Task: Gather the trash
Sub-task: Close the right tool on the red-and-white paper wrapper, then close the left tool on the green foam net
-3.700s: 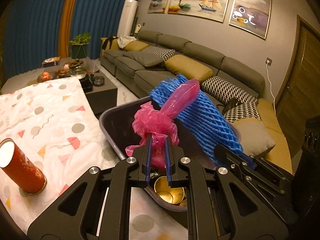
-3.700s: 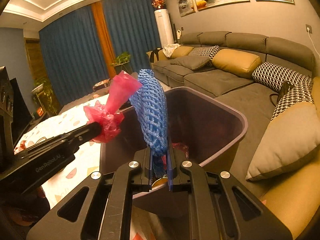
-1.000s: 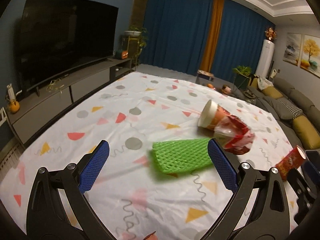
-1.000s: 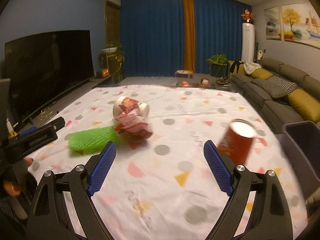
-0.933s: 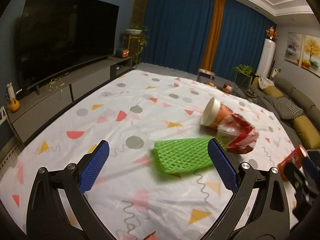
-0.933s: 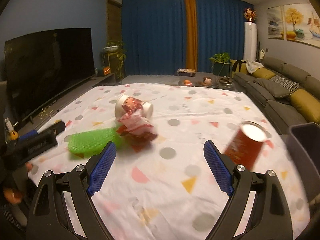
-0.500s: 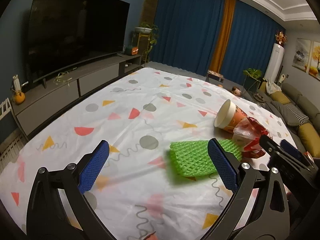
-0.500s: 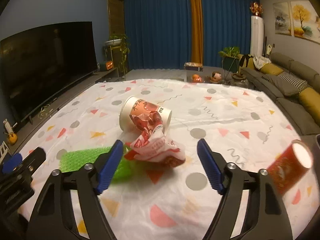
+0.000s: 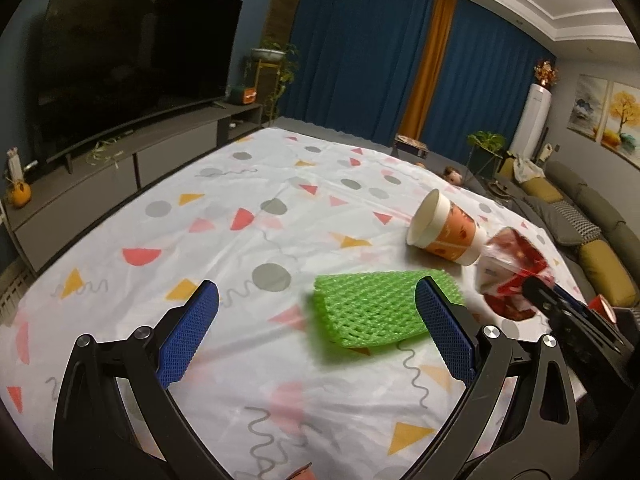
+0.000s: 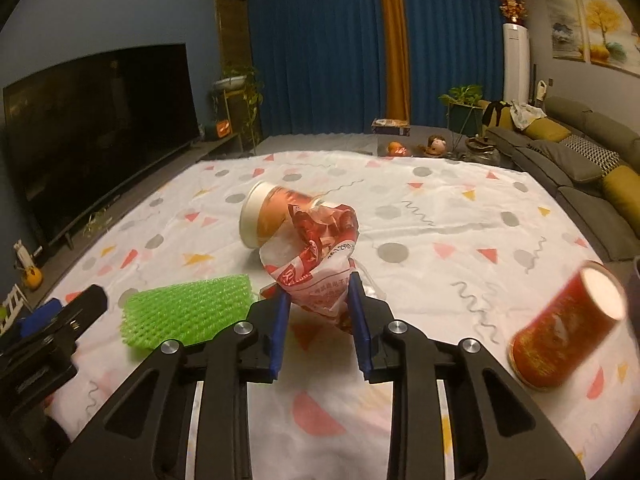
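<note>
Left claw (image 9: 316,334): jaws spread wide, empty, green foam net (image 9: 374,308) ahead. Right claw (image 10: 319,322): jaws partly closed, flanking crumpled red-white wrapper (image 10: 316,258); contact unclear.

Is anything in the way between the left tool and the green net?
Nothing visible is. The left tool is wide open, and only bare tablecloth lies between it and the green net.

Dim living room: big TV (image 9: 132,56) at 10 o'clock on a low grey console (image 9: 120,168), blue curtains (image 10: 320,48) at 12, grey sofa (image 10: 580,148) at 3, paintings (image 10: 592,36) above it.
</note>
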Demonstrator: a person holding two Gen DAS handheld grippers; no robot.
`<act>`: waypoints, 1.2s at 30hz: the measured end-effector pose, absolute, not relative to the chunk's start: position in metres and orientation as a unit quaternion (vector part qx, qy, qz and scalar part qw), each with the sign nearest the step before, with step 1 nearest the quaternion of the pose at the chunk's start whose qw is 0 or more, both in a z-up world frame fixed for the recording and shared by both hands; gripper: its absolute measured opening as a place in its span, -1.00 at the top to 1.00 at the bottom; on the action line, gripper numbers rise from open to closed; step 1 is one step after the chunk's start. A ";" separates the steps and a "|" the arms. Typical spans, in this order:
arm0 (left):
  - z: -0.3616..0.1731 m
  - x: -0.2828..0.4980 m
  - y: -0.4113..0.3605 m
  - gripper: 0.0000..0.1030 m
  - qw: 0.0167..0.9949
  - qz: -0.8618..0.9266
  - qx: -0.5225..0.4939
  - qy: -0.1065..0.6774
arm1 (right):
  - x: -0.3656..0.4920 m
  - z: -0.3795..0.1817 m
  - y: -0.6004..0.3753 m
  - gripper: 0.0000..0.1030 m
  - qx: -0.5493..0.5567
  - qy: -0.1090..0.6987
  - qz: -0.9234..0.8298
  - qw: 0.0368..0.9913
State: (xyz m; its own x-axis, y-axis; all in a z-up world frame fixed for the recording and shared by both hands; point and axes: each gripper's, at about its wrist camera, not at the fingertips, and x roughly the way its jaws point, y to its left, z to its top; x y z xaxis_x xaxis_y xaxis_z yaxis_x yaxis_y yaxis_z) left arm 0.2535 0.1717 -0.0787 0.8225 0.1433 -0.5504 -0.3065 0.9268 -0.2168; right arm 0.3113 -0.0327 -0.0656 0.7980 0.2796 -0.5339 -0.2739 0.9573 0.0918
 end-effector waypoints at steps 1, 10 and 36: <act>-0.079 0.254 0.172 -0.88 0.943 0.116 -0.152 0.274 | 0.304 -0.062 -0.039 0.44 0.010 0.277 0.144 0.950; -0.086 0.266 0.163 -0.88 0.936 0.076 -0.164 0.302 | 0.245 -0.046 -0.078 0.45 0.026 0.247 0.144 0.958; -0.112 0.303 0.148 0.92 0.909 0.040 -0.149 0.387 | 0.200 -0.052 -0.116 0.44 0.043 0.256 0.142 0.955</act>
State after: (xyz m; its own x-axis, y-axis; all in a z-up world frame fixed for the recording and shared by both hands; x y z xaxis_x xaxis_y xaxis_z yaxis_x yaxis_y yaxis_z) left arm 0.3032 0.1479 -0.1115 0.6967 -0.0417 -0.7161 -0.1887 0.9525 -0.2390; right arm 0.2002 -0.1160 -0.0515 0.8284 0.2925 -0.4777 -0.2484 0.9562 0.1547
